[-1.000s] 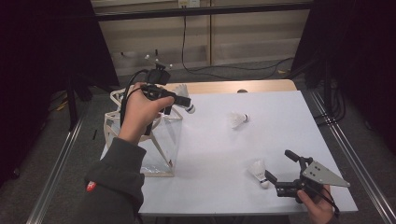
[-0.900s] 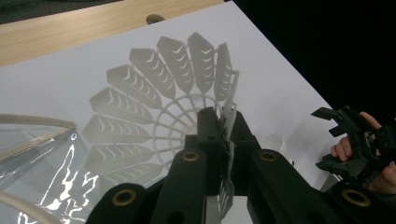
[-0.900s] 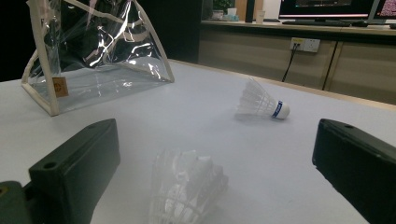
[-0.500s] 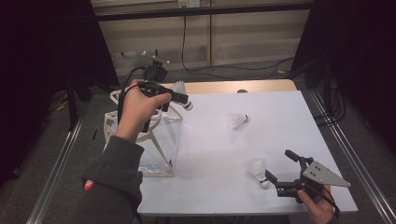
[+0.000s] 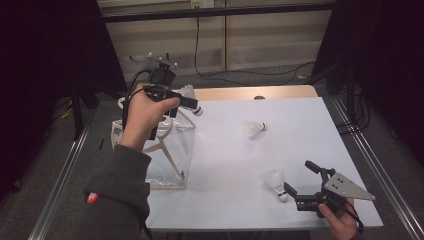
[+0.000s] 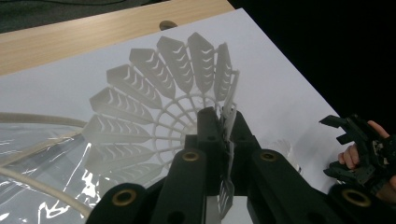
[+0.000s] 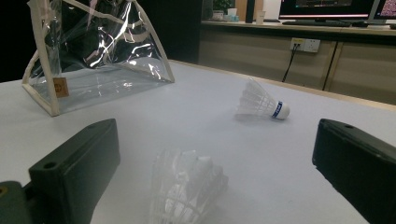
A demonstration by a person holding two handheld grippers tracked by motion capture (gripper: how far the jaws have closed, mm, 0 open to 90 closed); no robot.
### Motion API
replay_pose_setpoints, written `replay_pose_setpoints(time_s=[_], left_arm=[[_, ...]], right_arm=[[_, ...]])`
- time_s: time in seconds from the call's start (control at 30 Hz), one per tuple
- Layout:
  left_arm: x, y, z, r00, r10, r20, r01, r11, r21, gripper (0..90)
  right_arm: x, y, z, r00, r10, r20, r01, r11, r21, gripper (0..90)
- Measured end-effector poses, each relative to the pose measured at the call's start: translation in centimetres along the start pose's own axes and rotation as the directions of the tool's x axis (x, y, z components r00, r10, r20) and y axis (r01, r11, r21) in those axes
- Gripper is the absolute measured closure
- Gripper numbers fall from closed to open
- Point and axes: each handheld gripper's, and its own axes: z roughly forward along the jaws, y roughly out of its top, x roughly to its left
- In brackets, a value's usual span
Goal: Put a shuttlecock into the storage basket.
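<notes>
Your left tongs are closed tight on the skirt edge of a white plastic shuttlecock with a lattice skirt, and you hold it in the air above the open top of the clear plastic bag with cream piping, which stands at the left edge of the white table. In the left gripper view the jaws cover the cork end of this shuttlecock, so you see only the fanned skirt; in the high view your left hand covers part of the tongs.

Your right tongs stand wide open near the front right corner of the table. A second white shuttlecock lies on the table between the jaws, nothing pressing on it. In the right gripper view it is very close and blurred, cut off at the bottom edge, and its cork is hard to make out.

A third white shuttlecock with a blue band lies alone at mid-table, well apart from both tongs.
</notes>
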Motion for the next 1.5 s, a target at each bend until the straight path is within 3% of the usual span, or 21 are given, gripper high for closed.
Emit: replay_pose_setpoints(time_s=[1.5], left_arm=[[1.7,0.4,-1.9,0.9982,-0.035,-0.048,0.034,0.999,-0.031,87.4]], right_arm=[[0.0,0.0,0.0,1.0,-0.005,0.002,0.005,1.0,-0.006,0.5]])
